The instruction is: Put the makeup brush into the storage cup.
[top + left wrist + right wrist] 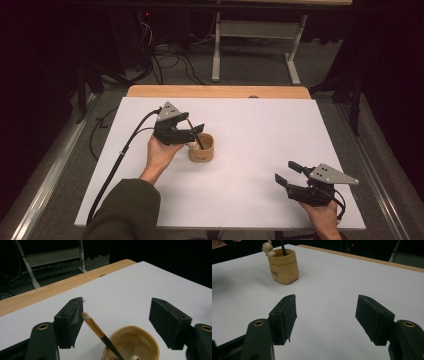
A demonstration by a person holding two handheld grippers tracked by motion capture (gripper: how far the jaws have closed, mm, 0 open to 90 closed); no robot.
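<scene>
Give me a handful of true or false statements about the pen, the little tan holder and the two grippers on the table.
1. The pen stands tilted inside the tan holder. True.
2. The left gripper is clamped on the pen. False: its jaws stand apart, with the pen's top between them and close beside one pad, not squeezed.
3. The right gripper holds the holder. False: its jaws are open and empty, well away from the holder, near the table's front right corner.
4. A small bear figure sits on the holder's rim. True.
5. The holder lies tipped on its side. False: it stands upright on the white tabletop.
</scene>
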